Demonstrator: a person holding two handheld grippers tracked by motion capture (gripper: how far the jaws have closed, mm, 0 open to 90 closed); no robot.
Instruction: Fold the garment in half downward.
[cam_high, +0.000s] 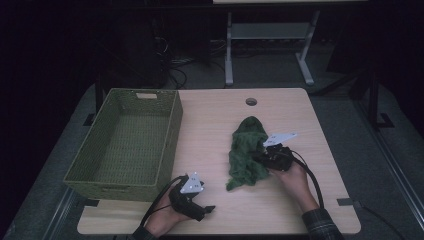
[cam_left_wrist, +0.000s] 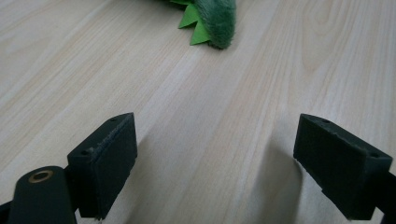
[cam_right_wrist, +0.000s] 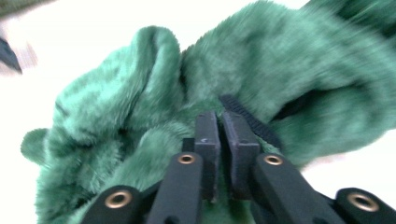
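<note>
Green plush garment (cam_high: 246, 152) lies mid-counter (cam_high: 210, 125), pinched by the right hand-held gripper (cam_high: 263, 156), jaws pressed together on fur. Left hand-held gripper (cam_left_wrist: 215, 163) is spread, empty, near the front edge. Grasp step judged; lift toward wicker basket (cam_high: 125, 142) probably needed.

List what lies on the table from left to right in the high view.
Green woven basket → left gripper, open over bare wood → green furry garment → right gripper, shut on the garment's right edge.
</note>
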